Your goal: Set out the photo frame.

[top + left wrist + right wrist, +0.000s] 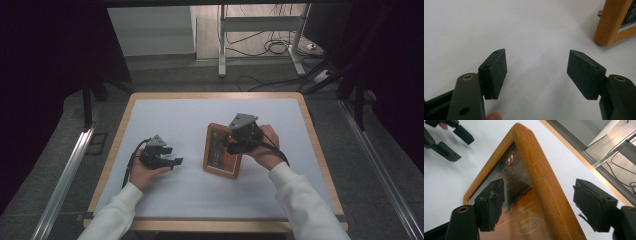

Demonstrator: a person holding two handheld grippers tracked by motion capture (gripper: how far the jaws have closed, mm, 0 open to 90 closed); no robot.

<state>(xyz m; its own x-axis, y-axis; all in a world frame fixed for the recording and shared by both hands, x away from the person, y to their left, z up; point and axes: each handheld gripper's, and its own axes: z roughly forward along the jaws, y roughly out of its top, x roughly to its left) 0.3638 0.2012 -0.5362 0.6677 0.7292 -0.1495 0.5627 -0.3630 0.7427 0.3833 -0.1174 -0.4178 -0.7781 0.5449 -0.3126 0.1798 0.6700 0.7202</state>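
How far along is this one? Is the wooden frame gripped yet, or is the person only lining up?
Nothing looks finished. The wooden picture frame stands tilted on the table. In hand: the right gripper straddles its edge, jaws open, not clamped. The left gripper hangs open beside it, holding nothing. Closing on the frame and any move remain.

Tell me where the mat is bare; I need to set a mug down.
Free: the far strip of the white mat beyond the picture frame, and the near strip toward the person. Crowded: the middle, with the left hand-held gripper, frame and right hand-held gripper.
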